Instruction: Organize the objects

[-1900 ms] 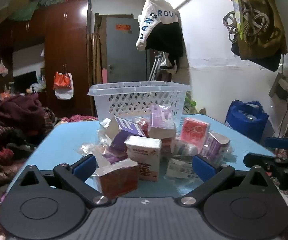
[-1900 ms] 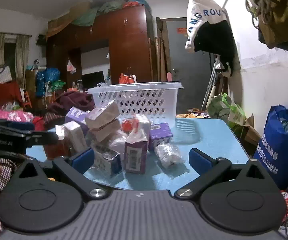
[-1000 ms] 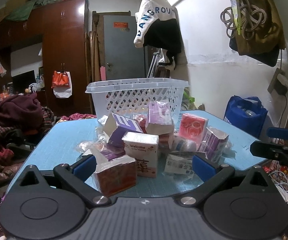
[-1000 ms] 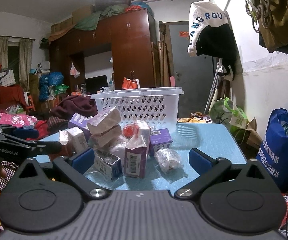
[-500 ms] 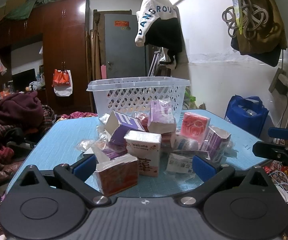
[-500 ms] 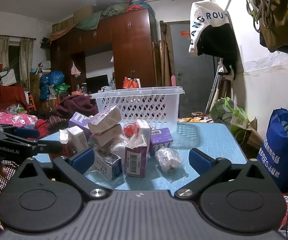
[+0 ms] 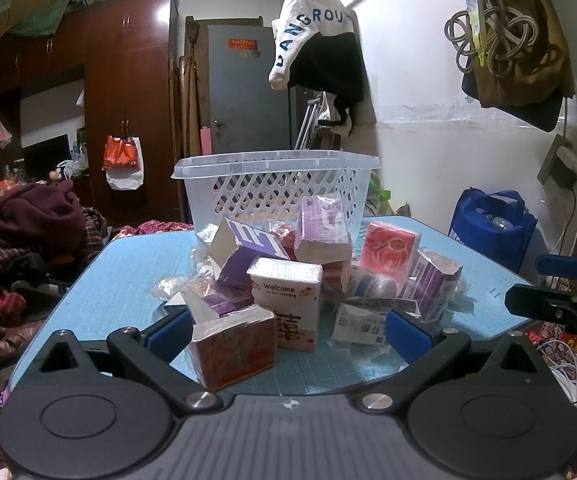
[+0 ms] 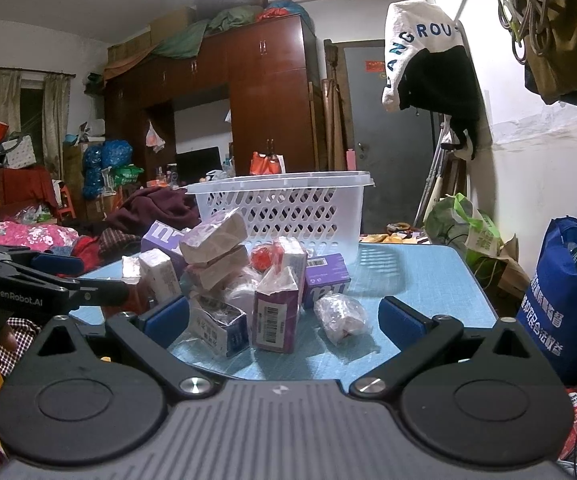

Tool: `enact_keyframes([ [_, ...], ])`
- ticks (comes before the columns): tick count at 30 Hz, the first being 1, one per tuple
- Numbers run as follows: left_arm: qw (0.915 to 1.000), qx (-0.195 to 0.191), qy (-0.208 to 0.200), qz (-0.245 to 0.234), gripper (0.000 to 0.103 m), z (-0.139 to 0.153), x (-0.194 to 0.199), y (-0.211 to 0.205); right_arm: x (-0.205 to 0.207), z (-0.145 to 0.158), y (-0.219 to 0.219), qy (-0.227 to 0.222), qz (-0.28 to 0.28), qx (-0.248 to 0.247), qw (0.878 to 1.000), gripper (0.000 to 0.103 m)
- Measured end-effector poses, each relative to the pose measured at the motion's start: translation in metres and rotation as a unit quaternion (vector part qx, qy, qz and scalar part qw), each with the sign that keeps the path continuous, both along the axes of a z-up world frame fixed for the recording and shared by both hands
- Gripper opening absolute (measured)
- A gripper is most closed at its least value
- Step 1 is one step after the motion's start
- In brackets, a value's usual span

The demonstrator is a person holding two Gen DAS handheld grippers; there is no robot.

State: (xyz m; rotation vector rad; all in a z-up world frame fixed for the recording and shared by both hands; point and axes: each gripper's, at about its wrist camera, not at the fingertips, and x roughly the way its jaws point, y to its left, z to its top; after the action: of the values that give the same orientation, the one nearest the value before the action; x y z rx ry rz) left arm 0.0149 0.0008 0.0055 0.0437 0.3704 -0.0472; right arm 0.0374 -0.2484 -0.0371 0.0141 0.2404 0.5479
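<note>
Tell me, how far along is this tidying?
Barely started. Nothing looks done: the packets lie heaped on the table before the basket. Nothing is in hand: the left gripper and right gripper are open. All the sorting remains.

The left gripper point(image 7: 288, 334) and right gripper point(image 8: 282, 318) both sit level with fingers point(image 7: 408, 334) spread wide, holding nothing. Each shows at the edge of the other's view.

Pile of small boxes & packs point(image 7: 288, 280) sits mid blue counter point(image 7: 120, 276), some upright, some tipped. White holey basket point(image 7: 276, 184) stands upright just behind pile, near the counter's far edge.
</note>
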Motion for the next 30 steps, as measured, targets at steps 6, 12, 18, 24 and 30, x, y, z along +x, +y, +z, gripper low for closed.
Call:
enact_keyframes([
  [6, 1.0, -0.001, 0.001, -0.001, 0.103, 0.0, 0.0, 0.0, 0.0, 0.0, 0.0, 0.0, 0.0, 0.0, 1.0, 0.103],
  [12, 1.0, -0.001, 0.001, -0.002, 0.103, -0.001, 0.0, 0.001, 0.0, 0.0, 0.0, 0.001, 0.001, 0.0, 1.0, 0.103],
  [18, 1.0, -0.001, 0.001, -0.001, 0.103, -0.001, 0.0, 0.001, 0.001, 0.0, -0.001, 0.004, 0.006, 0.006, 1.0, 0.103],
  [24, 1.0, -0.002, 0.001, -0.001, 0.103, -0.001, 0.001, 0.001, 0.002, -0.002, -0.004, 0.012, 0.026, 0.016, 0.999, 0.103],
  [30, 0.9999, -0.006, -0.007, -0.012, 0.103, 0.015, 0.022, -0.005, 0.012, -0.005, 0.002, 0.001, 0.029, 0.014, 0.999, 0.103],
])
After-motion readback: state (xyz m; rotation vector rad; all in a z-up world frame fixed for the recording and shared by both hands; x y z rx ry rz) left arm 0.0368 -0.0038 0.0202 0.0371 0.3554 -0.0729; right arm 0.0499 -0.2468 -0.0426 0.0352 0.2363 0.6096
